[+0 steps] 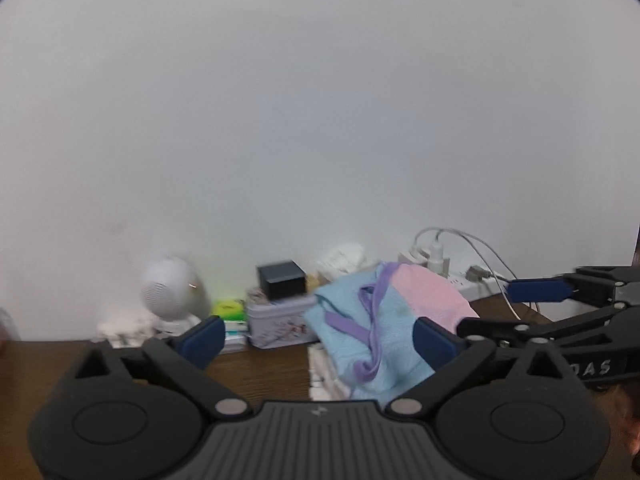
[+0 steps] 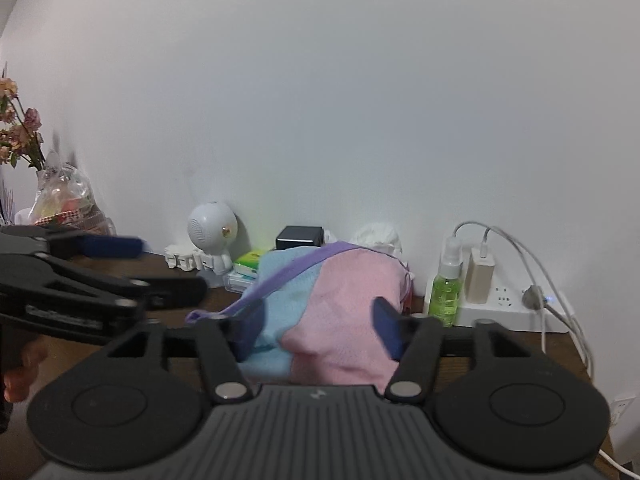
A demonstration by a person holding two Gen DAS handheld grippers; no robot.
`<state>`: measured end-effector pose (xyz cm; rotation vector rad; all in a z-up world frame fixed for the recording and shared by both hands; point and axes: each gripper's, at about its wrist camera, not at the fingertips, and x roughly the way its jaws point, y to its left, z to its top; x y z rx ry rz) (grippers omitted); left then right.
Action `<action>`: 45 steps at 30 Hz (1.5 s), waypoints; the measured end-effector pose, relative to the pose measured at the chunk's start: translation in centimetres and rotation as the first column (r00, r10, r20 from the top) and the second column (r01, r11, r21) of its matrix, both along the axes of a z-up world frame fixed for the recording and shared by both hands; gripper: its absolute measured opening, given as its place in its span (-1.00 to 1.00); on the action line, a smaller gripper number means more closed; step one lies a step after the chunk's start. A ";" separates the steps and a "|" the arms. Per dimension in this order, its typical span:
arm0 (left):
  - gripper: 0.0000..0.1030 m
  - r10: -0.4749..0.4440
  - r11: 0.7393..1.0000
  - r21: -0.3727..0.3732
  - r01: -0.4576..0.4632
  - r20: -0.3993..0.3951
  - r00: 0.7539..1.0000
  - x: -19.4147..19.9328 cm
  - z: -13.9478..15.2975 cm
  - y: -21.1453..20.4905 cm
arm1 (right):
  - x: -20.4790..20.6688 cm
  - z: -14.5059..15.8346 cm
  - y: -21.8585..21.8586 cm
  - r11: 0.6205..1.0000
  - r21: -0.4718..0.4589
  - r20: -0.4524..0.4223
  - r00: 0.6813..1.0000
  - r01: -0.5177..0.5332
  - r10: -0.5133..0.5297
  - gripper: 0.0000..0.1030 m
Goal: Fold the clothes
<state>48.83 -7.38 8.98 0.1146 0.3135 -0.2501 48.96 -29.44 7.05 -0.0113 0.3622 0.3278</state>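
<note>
My left tool (image 1: 318, 334) stands wide open with nothing between its blue pads; the right-hand pad (image 1: 434, 342) sits in front of the garment's edge, but whether it touches the cloth I cannot tell. My right tool (image 2: 318, 326) is also spread apart, its two pads either side of the bundled cloth, and I cannot tell from this view whether they press on it or merely frame it.

The garment (image 1: 376, 320) is a soft knit piece in light blue and pink panels with purple trim (image 2: 288, 276) running along its top edge and trailing down in loose straps. It lies heaped rather than flat, on the dark wood tabletop (image 1: 260, 372), toward the back near the white wall (image 2: 320, 100). In the left wrist view it rests partly over something white and textured at its lower left.

Behind the garment along the wall I see a white round speaker-like figure (image 2: 212, 226), a small black box (image 2: 300, 237) on a floral tin (image 1: 280, 322), a green packet (image 1: 229, 309), and crumpled white tissue (image 2: 376, 236). To the right stands a spray bottle of green liquid (image 2: 446, 284) just beside a white power strip (image 2: 508, 308) with a charger and grey cables plugged in. At far left in the right wrist view are dried flowers (image 2: 18, 124) above a clear wrapped bundle.

Each tool shows in the other's view, out at the side.
</note>
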 end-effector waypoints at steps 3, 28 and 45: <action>1.00 0.033 0.999 -0.022 -0.033 0.031 0.999 -3.0 -0.6 0.8 | -2.0 -0.1 0.1 1.000 0.001 0.011 1.000 0.025 -0.025 1.00; 1.00 0.148 0.985 -0.080 -0.153 -0.065 0.987 -20.4 -4.4 2.7 | -18.5 -2.0 2.4 0.982 0.078 -0.107 0.981 0.173 -0.164 0.99; 1.00 0.130 0.988 -0.073 -0.136 -0.079 0.988 -31.8 -7.3 3.9 | -29.7 -4.1 3.7 0.986 0.020 -0.135 0.978 0.166 -0.162 0.99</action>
